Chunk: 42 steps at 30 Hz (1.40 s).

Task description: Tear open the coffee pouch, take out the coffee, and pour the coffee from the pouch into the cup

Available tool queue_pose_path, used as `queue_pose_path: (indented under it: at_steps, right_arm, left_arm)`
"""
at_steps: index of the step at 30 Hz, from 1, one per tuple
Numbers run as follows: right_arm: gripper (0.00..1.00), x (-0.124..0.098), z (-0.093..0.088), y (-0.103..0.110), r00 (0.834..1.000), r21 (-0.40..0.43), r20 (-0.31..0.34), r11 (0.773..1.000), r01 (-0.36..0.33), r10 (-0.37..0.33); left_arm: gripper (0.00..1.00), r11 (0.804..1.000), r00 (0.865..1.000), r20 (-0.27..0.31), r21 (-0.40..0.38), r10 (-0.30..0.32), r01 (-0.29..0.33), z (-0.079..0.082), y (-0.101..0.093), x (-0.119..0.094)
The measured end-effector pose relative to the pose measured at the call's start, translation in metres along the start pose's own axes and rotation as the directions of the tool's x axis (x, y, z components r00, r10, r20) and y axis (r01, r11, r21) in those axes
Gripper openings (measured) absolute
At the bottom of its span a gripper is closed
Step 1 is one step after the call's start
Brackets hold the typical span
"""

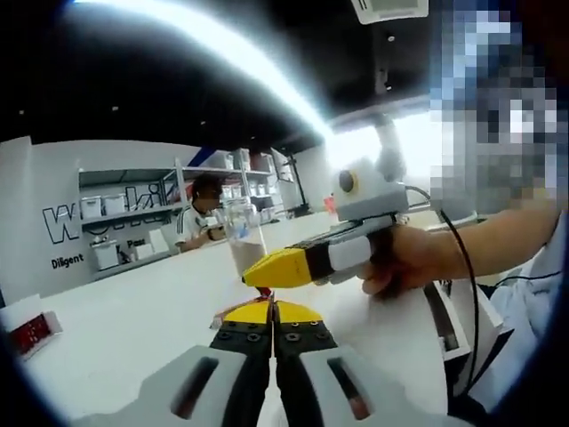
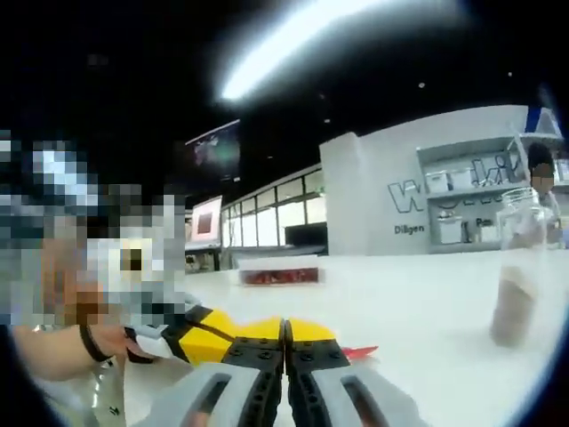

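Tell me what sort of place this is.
Probably an open office or demo hall: a long white table, shelves of storage boxes against a lettered wall, and a person seated at the far end.

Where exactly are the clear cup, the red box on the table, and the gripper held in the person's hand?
Clear cup point(image 2: 518, 267): right gripper view, its lower wall, holding brownish powder.
Red box point(image 2: 278, 271): right gripper view, its front side.
Right gripper point(image 1: 252, 277): left gripper view, its yellow jaw tips.
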State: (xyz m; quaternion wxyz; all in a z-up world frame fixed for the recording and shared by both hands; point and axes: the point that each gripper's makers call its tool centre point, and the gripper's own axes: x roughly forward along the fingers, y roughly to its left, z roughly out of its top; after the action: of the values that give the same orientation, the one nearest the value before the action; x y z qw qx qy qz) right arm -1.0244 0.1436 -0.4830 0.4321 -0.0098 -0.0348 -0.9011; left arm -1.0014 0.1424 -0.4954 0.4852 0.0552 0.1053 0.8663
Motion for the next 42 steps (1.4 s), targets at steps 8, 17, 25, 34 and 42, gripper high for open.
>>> queue_pose_path:
  at_steps: [8, 17, 25, 34, 42]
  right_arm:
    - [0.00, -0.005, -0.002, -0.031, 0.988, -0.004, -0.004, 0.988, 0.152, -0.152]
    - [0.00, -0.005, 0.001, -0.028, 0.992, 0.043, 0.009, 0.992, 0.122, -0.123]
    - [0.00, -0.006, 0.000, -0.036, 0.985, 0.033, -0.006, 0.985, 0.172, -0.171]
    - [0.02, -0.006, 0.008, -0.016, 0.999, 0.118, 0.051, 0.993, 0.000, -0.006]
    - [0.20, 0.000, 0.018, -0.009, 0.989, -0.057, 0.105, 0.994, -0.097, 0.102]
  left_arm:
    - [0.02, 1.000, 1.000, -0.014, -0.010, -0.023, 0.022, -0.002, -0.008, -0.002]
    - [0.02, 0.999, 1.000, -0.006, -0.036, -0.017, 0.017, 0.000, -0.009, -0.003]
    - [0.02, 0.999, 0.999, -0.042, -0.046, -0.018, 0.016, -0.006, -0.013, -0.002]
    - [0.03, 0.993, 0.997, -0.079, -0.110, 0.026, -0.034, -0.016, 0.010, -0.001]
    - [0.04, 0.964, 0.999, 0.014, -0.261, 0.050, -0.045, -0.006, 0.026, -0.009]
